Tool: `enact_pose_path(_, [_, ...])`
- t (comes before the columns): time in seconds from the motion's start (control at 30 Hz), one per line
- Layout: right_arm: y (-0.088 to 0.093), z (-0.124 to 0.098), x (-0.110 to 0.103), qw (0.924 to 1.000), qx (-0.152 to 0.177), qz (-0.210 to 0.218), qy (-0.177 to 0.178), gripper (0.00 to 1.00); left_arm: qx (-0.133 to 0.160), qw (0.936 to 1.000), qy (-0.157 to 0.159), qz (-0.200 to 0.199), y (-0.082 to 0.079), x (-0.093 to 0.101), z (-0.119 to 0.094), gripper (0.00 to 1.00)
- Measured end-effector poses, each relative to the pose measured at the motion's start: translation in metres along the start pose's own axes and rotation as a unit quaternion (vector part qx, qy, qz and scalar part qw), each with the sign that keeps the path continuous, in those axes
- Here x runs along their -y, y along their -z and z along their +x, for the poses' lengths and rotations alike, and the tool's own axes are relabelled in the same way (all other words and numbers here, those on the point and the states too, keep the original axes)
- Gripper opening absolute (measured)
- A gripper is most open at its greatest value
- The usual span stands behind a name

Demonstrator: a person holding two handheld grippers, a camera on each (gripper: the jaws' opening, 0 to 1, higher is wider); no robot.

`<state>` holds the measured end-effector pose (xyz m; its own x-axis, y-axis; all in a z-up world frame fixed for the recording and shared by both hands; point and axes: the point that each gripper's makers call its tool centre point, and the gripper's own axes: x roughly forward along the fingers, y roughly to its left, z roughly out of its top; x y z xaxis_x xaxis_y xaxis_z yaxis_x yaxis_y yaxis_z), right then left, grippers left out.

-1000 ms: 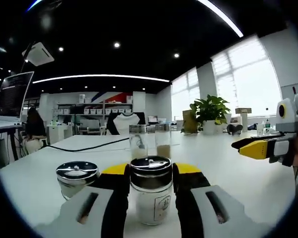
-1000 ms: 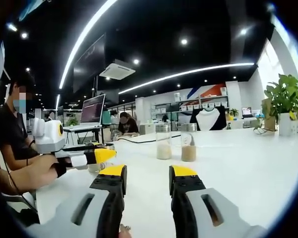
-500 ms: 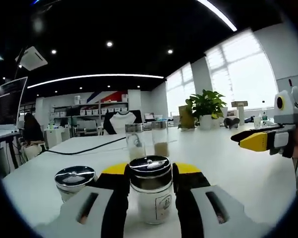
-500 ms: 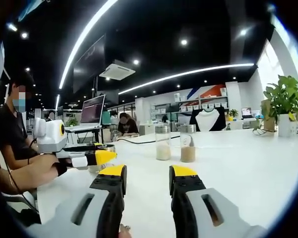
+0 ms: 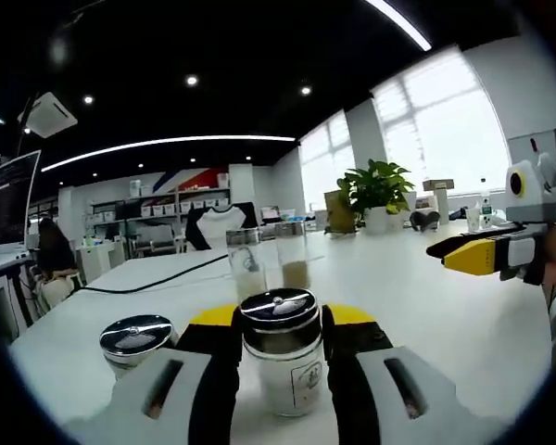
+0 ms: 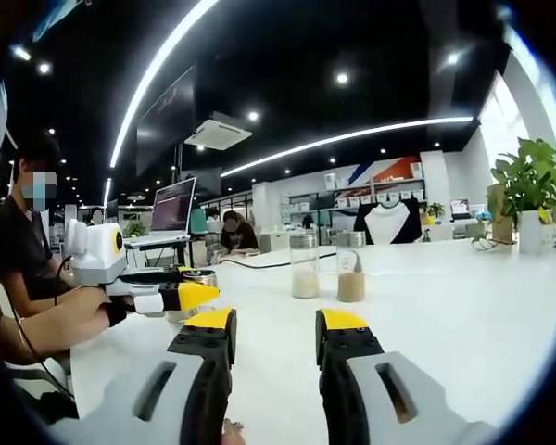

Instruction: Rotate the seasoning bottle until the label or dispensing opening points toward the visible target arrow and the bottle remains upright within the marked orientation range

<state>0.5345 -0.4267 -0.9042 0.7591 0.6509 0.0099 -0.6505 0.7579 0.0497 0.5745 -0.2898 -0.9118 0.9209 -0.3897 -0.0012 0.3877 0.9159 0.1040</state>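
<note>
Between the yellow-tipped jaws of the left gripper [image 5: 280, 326] stands the seasoning bottle [image 5: 281, 360], upright on the white desk [image 5: 426, 306], held on both sides, its small label facing the camera; a second chrome-lidded jar [image 5: 134, 341] sits just to its left. Farther back stand two tall glass jars [image 5: 271, 262], side by side; the right gripper [image 6: 274, 336] hovers above the desk with jaws apart, holding nothing.

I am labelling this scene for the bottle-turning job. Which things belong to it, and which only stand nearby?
Job: seasoning bottle, upright between the left gripper jaws.

Nearby: second shaker; two tall jars; black cable; potted plant; right gripper, open.
</note>
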Motion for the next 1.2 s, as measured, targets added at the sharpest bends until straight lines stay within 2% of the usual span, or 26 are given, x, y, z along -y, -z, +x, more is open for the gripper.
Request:
enact_pose_path(0.2, [0.000,-0.001,0.000,1.0000,-0.001,0.000,0.000,0.32,0.000,0.9999,-0.004,0.011,-0.002,0.001,-0.003,0.37])
enact_pose_path(0.4, [0.000,-0.001,0.000,1.0000,-0.001,0.003,0.000,0.32,0.003,0.9995,-0.003,0.031,-0.013,0.002,-0.005,0.38])
enact_pose_path(0.47, [0.000,-0.001,0.000,1.0000,-0.001,0.002,0.000,0.32,0.003,0.9993,-0.004,0.037,-0.018,0.003,-0.008,0.38])
enact_pose_path(0.7, [-0.002,-0.003,0.003,1.0000,0.000,0.001,0.001,0.32,0.037,0.9982,-0.005,0.048,-0.050,0.000,-0.021,0.38])
enact_pose_path(0.9, [-0.004,-0.004,0.006,1.0000,0.001,-0.004,0.004,0.32,0.060,0.9980,-0.012,0.018,-0.068,-0.017,-0.033,0.38])
enact_pose_path(1.1, [-0.008,-0.005,0.009,0.9999,0.004,-0.007,0.007,0.32,0.062,0.9971,-0.038,0.024,-0.073,-0.035,-0.041,0.38])
enact_pose_path(1.2, [-0.011,-0.005,0.011,0.9999,0.006,-0.010,0.008,0.32,0.059,0.9971,-0.044,0.023,-0.071,-0.038,-0.043,0.38])
